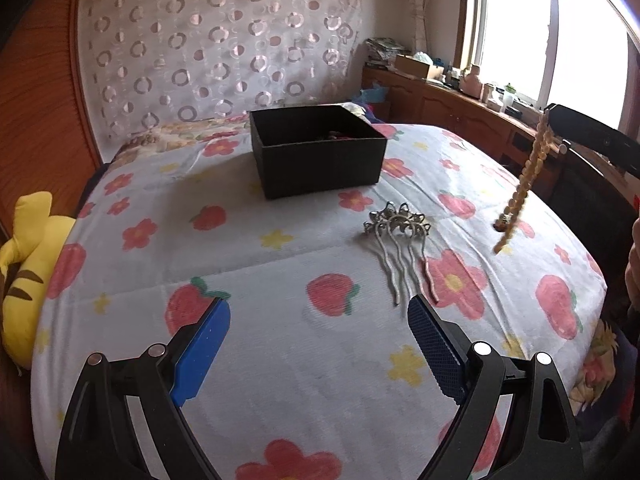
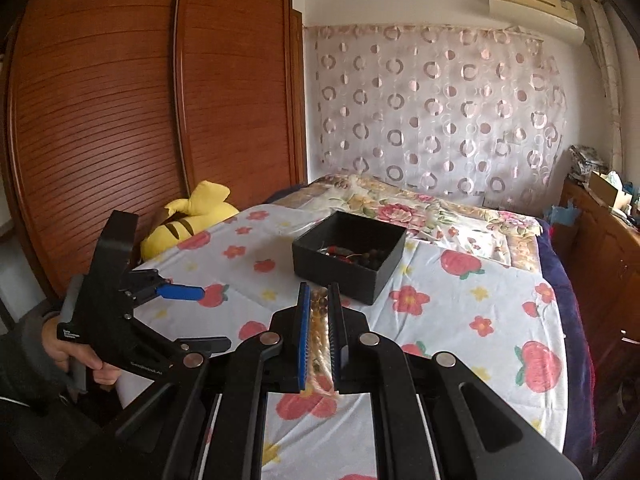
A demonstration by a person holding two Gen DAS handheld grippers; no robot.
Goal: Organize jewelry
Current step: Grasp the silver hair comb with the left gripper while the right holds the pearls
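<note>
A black open box point(image 1: 318, 152) sits on the flowered bedsheet; in the right wrist view the box point(image 2: 348, 254) holds dark beads and other jewelry. A silver hair comb point(image 1: 400, 242) lies on the sheet just ahead of my left gripper point(image 1: 320, 320), which is open and empty. My right gripper point(image 2: 319, 300) is shut on an amber bead strand point(image 2: 320, 320) and holds it above the bed. In the left wrist view the strand point(image 1: 524, 180) hangs down from the right gripper point(image 1: 556, 114) at the right, its end above the sheet.
A yellow striped plush toy point(image 1: 28, 276) lies at the bed's left edge, next to a wooden wardrobe point(image 2: 160, 100). A low wooden cabinet point(image 1: 448, 104) with clutter runs under the window at the right. A patterned curtain point(image 1: 220, 44) hangs behind the bed.
</note>
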